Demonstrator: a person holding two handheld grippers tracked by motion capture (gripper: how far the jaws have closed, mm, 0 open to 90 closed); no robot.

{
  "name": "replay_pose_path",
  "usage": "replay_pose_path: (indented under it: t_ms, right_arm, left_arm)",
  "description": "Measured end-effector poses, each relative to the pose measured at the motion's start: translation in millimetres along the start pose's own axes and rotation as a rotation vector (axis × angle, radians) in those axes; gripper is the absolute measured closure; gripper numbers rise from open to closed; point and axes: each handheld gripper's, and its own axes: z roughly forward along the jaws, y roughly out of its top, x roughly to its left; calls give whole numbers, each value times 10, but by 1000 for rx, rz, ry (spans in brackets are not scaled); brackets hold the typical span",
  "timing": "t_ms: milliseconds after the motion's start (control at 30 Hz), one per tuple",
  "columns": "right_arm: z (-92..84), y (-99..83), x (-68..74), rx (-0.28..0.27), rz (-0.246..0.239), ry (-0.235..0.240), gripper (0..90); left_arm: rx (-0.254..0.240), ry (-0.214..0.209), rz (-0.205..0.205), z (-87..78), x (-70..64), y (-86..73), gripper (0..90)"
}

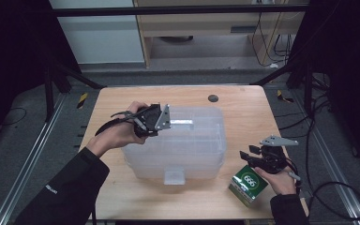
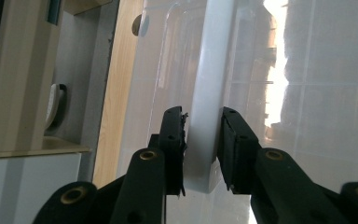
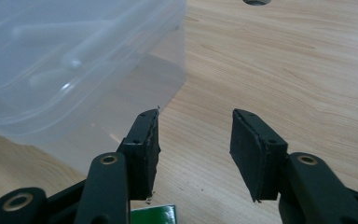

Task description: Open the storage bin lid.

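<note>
A clear plastic bin [image 1: 197, 150] with its lid on stands in the middle of the wooden table [image 1: 243, 112]. My left gripper [image 1: 170, 122] reaches in from the left over the lid. In the left gripper view its jaws [image 2: 203, 149] sit on either side of the lid's white handle bar [image 2: 205, 93], with both pads against it. A green box [image 1: 248, 183] lies on the table right of the bin's front corner. Just above that box my right gripper [image 1: 253, 157] is open, nothing between its pads [image 3: 193, 149]; the green box [image 3: 154, 214] peeks below them and the bin [image 3: 74, 70] lies left.
A dark round hole [image 1: 213, 98] marks the table behind the bin. The bin's front latch [image 1: 174, 176] faces the near edge. Bare wood lies right of the bin [image 3: 284, 70]. Cables [image 1: 328, 187] trail on the floor at the right.
</note>
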Motion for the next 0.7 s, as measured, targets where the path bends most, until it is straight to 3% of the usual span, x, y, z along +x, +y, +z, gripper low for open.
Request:
replay_pose_path:
  t_ms: [367,400,467,700]
  right_arm:
    - [-43,50,188,-8,-26,53,611]
    - [-48,54,200,-8,-31,60,619]
    - [-51,59,221,0,-30,66,640]
    - [-24,42,252,35,-16,89,722]
  left_arm:
    - [8,38,12,-12,-48,26,731]
    - [4,84,-10,-18,-76,19,732]
    - [11,96,-2,-30,-77,25,732]
    - [19,99,-12,-33,-82,37,733]
